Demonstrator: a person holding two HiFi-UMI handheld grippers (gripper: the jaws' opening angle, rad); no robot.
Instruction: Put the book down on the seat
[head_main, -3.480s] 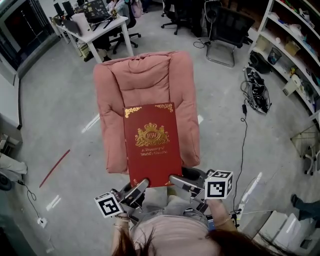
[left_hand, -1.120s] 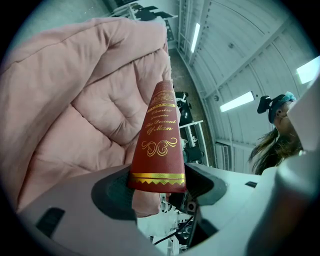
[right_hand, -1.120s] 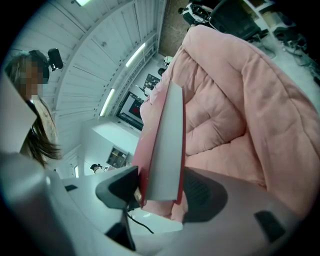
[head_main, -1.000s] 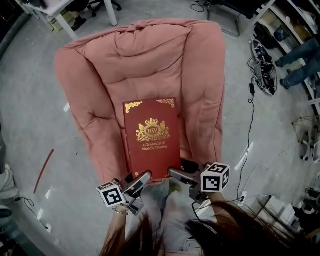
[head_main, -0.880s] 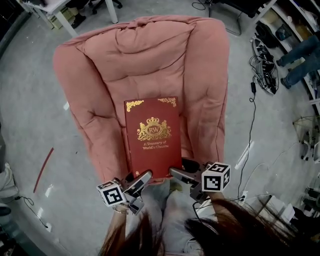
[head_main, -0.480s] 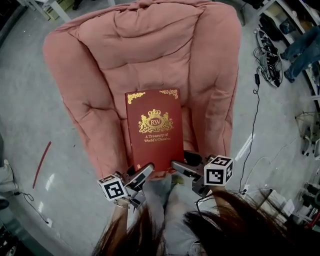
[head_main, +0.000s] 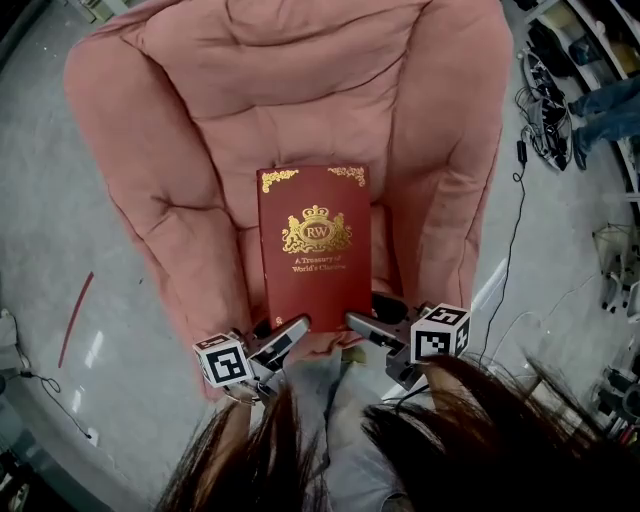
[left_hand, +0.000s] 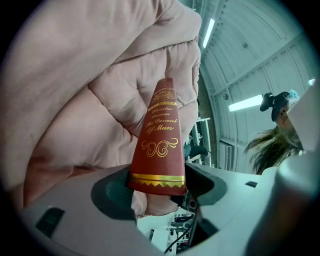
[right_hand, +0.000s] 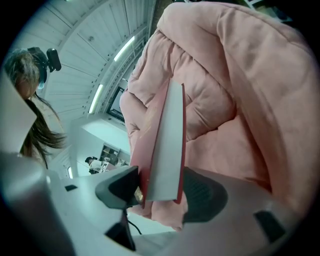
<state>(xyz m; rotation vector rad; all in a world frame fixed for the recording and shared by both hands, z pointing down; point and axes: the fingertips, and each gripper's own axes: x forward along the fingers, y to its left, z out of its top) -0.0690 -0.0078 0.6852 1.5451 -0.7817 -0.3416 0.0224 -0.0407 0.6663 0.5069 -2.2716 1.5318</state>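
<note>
Closer than a second ago, the pink armchair (head_main: 180, 150) fills more of the head view, and the red book (head_main: 315, 245) sits further in over the seat (head_main: 384, 255). I cannot tell whether it touches the cushion. Both grippers reach forward from just in front of the person's body, side by side and angled inward toward the book's near edge, with their marker cubes turned outward. The left gripper (head_main: 288, 335) is clamped across the foot of the spine, pads wide apart against both covers. The right gripper (head_main: 362, 328) pinches the near corner at the page edge, one pad on each cover. The person's hair (head_main: 470, 430) hangs across the bottom of the view.
</note>
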